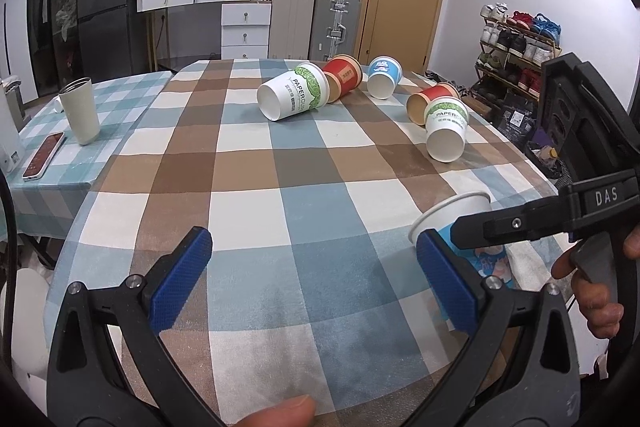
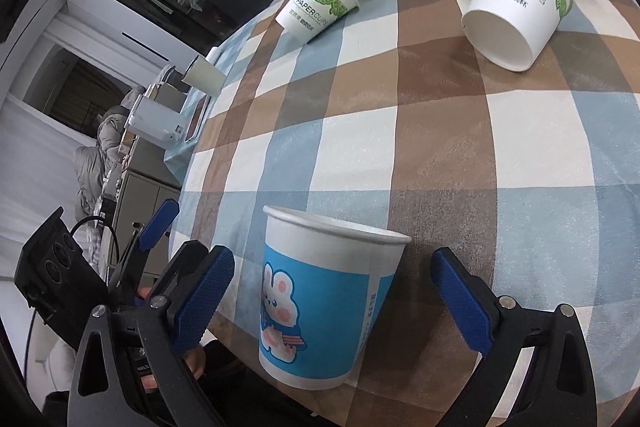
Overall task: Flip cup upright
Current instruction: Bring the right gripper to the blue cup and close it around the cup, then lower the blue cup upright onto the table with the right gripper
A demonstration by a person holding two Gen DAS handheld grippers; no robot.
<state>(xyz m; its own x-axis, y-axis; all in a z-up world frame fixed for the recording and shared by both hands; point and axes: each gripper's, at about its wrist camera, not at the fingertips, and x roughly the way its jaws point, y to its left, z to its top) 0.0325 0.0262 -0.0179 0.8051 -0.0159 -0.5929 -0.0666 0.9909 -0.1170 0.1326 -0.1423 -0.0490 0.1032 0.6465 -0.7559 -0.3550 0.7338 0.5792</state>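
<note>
A blue and white paper cup with a rabbit print [image 2: 324,303] stands between the open fingers of my right gripper [image 2: 332,303], with a gap on each side. In the left wrist view the same cup [image 1: 460,215] shows at the right, partly hidden behind the right gripper's black finger. My left gripper [image 1: 316,283] is open and empty over the checked tablecloth [image 1: 280,227], to the left of that cup. Several other paper cups lie on their sides farther back: a green-print cup [image 1: 292,95], a red cup [image 1: 344,77], a blue cup [image 1: 384,77], another red cup [image 1: 432,101] and another green-print cup [image 1: 446,129].
A steel tumbler [image 1: 80,109] and a phone [image 1: 44,155] sit on the light blue side table at the left. The table's right edge runs close to the rabbit cup. Suitcases, drawers, a door and a shoe rack [image 1: 516,47] stand behind the table.
</note>
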